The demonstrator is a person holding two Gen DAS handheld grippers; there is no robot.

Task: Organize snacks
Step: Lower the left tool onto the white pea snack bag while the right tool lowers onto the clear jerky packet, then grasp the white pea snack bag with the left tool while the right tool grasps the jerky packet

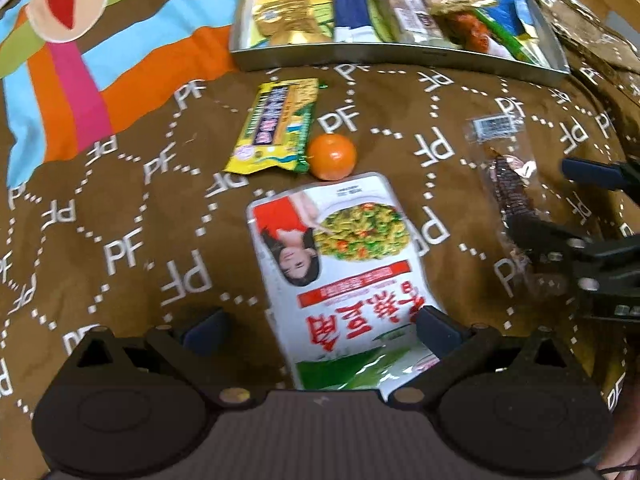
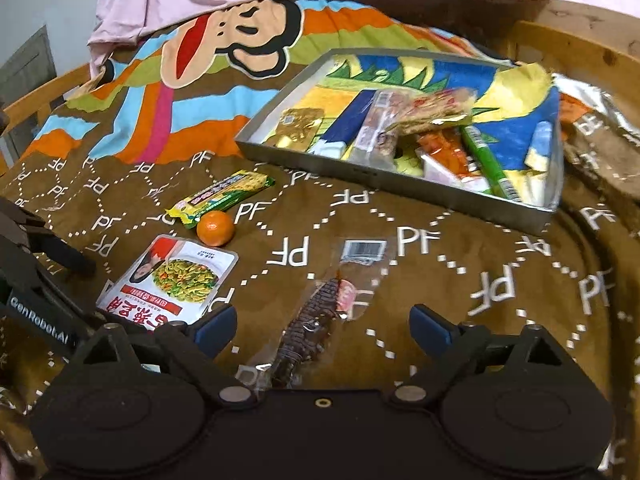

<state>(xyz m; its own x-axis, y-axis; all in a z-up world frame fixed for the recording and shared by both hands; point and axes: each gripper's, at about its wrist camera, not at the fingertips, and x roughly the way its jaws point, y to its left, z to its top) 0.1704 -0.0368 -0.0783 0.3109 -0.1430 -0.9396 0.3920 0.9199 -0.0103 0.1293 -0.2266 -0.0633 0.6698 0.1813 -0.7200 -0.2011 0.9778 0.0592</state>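
The brown blanket (image 2: 296, 256) says "PF" all over. The left claw (image 1: 320, 326) is wide open over the white food pouch (image 1: 340, 264). The right claw (image 2: 320, 326) is wide open too, with the clear-wrapped dark snack (image 2: 316, 320) lying between its fingers, not squeezed.

wrist views angled down, sharing blanket (image 1: 120, 200)
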